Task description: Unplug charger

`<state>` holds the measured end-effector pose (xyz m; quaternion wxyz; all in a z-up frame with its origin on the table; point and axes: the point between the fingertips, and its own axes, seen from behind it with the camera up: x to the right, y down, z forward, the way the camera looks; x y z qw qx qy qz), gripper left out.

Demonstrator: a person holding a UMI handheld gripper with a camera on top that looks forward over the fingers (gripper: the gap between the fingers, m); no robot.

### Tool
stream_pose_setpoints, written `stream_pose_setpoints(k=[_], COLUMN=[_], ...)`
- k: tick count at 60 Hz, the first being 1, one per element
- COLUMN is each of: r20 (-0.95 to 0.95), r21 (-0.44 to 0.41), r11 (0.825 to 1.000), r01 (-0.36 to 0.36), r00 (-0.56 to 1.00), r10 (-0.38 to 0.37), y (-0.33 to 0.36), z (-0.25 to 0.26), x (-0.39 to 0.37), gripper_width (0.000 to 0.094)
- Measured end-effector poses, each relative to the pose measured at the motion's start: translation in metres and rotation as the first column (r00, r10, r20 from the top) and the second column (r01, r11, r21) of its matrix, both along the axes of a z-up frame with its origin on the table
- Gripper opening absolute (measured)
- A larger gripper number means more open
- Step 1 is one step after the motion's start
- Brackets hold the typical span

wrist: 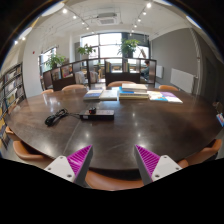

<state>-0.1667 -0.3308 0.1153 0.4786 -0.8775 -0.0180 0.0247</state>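
Observation:
A black power strip (pixel 97 114) lies on the dark round table (pixel 120 135), far ahead of my fingers and a little left. A dark charger (pixel 84 111) sits plugged in at its left end, and a black cable (pixel 57 117) curls away to the left on the tabletop. My gripper (pixel 113 160) is open and empty, held above the near edge of the table, its magenta pads (pixel 80 159) wide apart. Nothing stands between the fingers.
Books and papers (pixel 133 94) lie at the far side of the table. Orange-brown chairs (pixel 74 89) ring the table, one (pixel 110 181) just below my fingers. Shelves (pixel 10 88) stand at the left, windows and plants (pixel 128 45) at the back.

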Motion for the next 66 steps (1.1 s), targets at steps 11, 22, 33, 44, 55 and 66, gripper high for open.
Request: stream_pose_setpoints(k=[11,22,33,44,55,66], r20=[-0.007,-0.001,0.003,0.006,-0.025,-0.003], r21=[-0.076,-0.071,-0.029,-0.031,0.008,0.034], r11=[0.992,0.993,0.997,0.999,1.0,0.998], r01=[-0.098,-0.091,-0.073,-0.031,-0.012,-0.052], r00=[0.995,0.996,0.997,0.999,1.0,0.999], r10=[0.097,0.091,0.073,0.031,0.012,0.052], y=[0.068,0.186,0.3,0.341,0.342,0.359], z=[-0.054,-0.07,-0.077,-0.098,-0.097,-0.004], x=[-0.073,-0.122,-0.144,-0.142,-0.144,-0.143], gripper_width=[0.0846,0.084,0.0766,0.0468,0.0171,0.0121])
